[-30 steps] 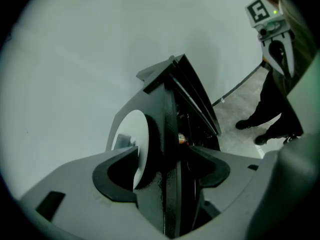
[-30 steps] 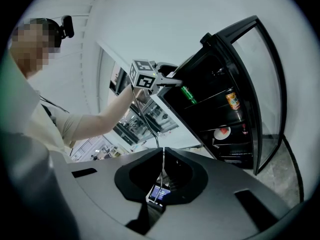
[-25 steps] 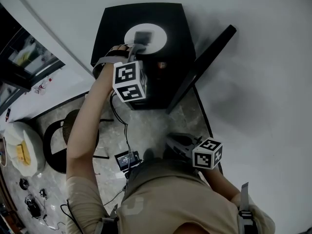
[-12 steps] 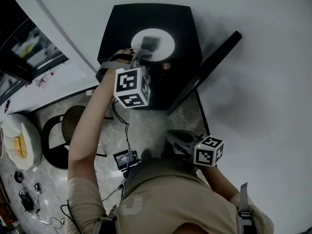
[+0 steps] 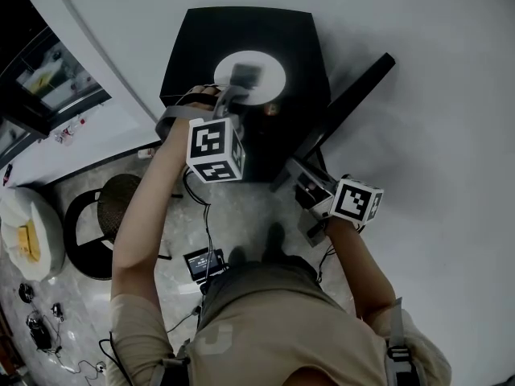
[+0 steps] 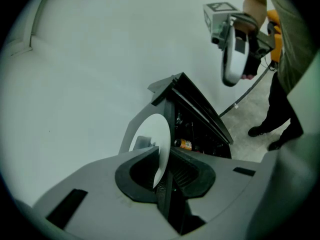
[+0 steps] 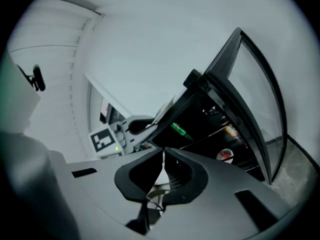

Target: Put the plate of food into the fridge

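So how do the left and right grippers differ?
The left gripper has just been closing its jaws and clamps the white plate by the rim; the right gripper has jaws together, empty. The left reaches over the black fridge; the right is beside its open door. Both carry marker cubes.

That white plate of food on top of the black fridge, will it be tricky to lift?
Likely stiff: the plate looks thin, flat and hard. Probably slippery, its surface smooth. The food might slide if it tilts.
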`<state>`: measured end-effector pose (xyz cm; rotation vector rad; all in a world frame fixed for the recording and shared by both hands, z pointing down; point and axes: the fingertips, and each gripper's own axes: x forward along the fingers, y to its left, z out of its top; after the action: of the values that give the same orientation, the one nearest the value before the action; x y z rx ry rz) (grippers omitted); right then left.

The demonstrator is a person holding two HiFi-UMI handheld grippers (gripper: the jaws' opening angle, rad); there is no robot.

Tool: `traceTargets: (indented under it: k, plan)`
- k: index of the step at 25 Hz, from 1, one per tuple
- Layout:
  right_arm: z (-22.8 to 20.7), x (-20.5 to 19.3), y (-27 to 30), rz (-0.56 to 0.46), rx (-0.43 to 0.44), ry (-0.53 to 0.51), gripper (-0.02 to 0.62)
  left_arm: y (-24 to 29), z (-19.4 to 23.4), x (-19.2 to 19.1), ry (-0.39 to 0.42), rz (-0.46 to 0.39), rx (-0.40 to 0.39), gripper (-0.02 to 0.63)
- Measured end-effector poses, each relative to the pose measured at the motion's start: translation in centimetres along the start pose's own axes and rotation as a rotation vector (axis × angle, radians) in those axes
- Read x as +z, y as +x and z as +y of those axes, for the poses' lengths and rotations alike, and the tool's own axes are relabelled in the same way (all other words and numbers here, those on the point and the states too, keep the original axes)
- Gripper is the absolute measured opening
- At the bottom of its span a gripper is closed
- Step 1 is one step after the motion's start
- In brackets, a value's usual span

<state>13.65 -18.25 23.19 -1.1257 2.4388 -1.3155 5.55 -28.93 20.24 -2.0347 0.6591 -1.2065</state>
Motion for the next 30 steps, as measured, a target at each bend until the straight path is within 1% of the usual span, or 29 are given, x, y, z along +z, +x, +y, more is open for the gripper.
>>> traceTargets:
  k: [3,4,6,7,9,10,12,13,16,21,26,30]
  plan:
    - [0.2,3.2,2.3,-0.036,0.037,0.071,0.023,-0.1,-0.2,0.1,-0.009,-0.006,-0.002,0.064]
    - [-0.1,4.0,2.9,-0.046,0.032,0.105,0.023,-0.2,-0.3,0.1,-0.01,-0.007,-0.004,0.064]
    - [-1.1,5.5,3.9,-0.071,-0.007,0.181,0.023,-0.3,-0.4,0.2,-0.012,-0.01,-0.005,0.064]
    - [-1.3,6.2,4.4,-0.086,-0.007,0.211,0.025,-0.4,-0.4,0.2,-0.013,-0.012,-0.006,0.064]
    - [-1.0,7.4,5.5,-0.111,0.027,0.243,0.027,-0.7,-0.6,0.3,-0.012,-0.018,-0.007,0.064]
    - [-0.9,7.7,5.9,-0.117,0.038,0.253,0.04,-0.9,-0.7,0.4,-0.013,-0.023,-0.008,0.064]
    - [-0.7,8.1,6.7,-0.123,0.053,0.277,0.104,-1.2,-1.0,0.5,-0.016,-0.031,-0.01,0.064]
    - [-0.6,8.3,7.0,-0.128,0.059,0.293,0.106,-1.3,-1.0,0.5,-0.017,-0.033,-0.011,0.064]
    - [-0.3,9.0,7.6,-0.145,0.073,0.319,0.106,-1.5,-1.2,0.5,-0.013,-0.037,-0.017,0.064]
    - [0.2,9.3,9.1,-0.124,0.1,0.336,0.106,-1.8,-1.4,0.8,-0.004,-0.05,-0.023,0.064]
    - [0.2,8.6,10.0,-0.117,0.117,0.389,0.104,-2.4,-1.6,0.9,0.003,-0.061,-0.018,0.064]
    - [-0.7,6.9,9.5,-0.137,0.11,0.411,0.076,-2.6,-3.6,0.8,0.024,-0.058,-0.015,0.064]
